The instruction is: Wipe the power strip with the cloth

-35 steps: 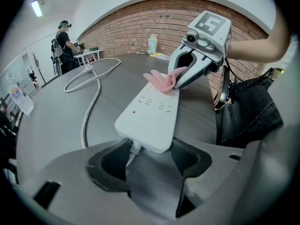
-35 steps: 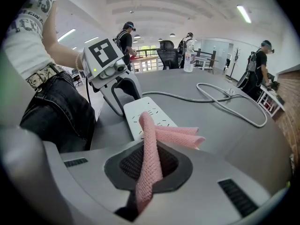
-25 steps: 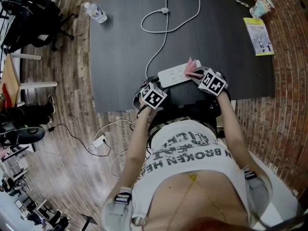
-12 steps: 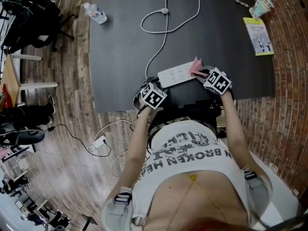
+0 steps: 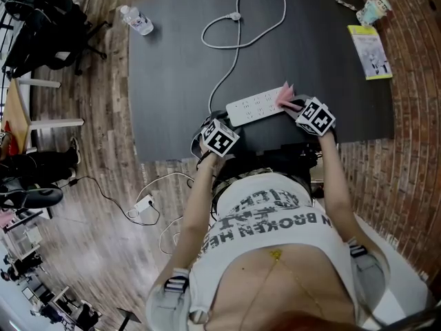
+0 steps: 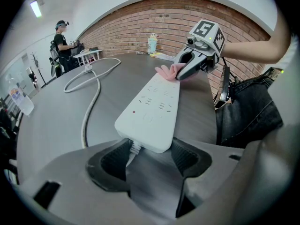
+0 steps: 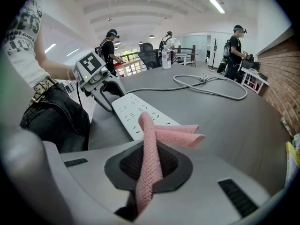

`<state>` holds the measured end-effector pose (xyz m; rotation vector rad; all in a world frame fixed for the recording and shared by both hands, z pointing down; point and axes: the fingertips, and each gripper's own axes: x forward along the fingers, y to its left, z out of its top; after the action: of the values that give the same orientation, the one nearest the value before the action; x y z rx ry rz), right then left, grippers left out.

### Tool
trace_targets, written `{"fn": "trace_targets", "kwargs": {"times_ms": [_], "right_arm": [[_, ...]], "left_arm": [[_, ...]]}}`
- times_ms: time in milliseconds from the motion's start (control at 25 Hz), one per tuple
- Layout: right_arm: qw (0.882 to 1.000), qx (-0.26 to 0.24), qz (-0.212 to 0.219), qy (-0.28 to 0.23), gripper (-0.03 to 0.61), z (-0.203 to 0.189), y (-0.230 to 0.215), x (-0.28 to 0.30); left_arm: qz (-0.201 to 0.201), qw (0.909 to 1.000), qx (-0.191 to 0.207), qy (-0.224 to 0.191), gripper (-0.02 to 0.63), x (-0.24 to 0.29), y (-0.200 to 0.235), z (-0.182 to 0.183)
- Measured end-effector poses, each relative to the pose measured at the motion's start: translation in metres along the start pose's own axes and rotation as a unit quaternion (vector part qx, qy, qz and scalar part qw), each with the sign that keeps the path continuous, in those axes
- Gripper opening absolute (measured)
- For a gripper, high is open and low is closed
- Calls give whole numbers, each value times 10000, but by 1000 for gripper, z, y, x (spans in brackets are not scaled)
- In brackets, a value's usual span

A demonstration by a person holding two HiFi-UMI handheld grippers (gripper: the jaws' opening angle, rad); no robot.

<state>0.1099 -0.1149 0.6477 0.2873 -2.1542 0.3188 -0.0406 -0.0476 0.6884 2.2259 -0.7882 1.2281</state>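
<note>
Your left gripper (image 6: 151, 156) has its jaws closed on the near end of the white power strip (image 5: 256, 105), lying mid-frame on the dark counter (image 5: 172, 61). Your right gripper (image 7: 147, 165) has its jaws pinching the folded pink cloth (image 5: 284, 95), which touches the strip's right end.

Rough-knit cloth (image 7: 149, 144) — smooth, matt plastic power strip (image 6: 152, 107).

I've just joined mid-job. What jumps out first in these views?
A white power strip lies near the front edge of the dark table, and the left gripper clamps its cord end. The right gripper pinches a pink cloth, whose folded end lies over the strip's other end.
</note>
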Motion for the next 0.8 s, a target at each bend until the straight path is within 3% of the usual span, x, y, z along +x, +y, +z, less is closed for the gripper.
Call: {"fn": "trace_targets", "kwargs": {"times_ms": [800], "right_arm": [[9980, -81, -395, 494, 17, -4, -3, -1]], "left_arm": [[-8, 10000, 11, -37, 264, -1, 1, 0]]}}
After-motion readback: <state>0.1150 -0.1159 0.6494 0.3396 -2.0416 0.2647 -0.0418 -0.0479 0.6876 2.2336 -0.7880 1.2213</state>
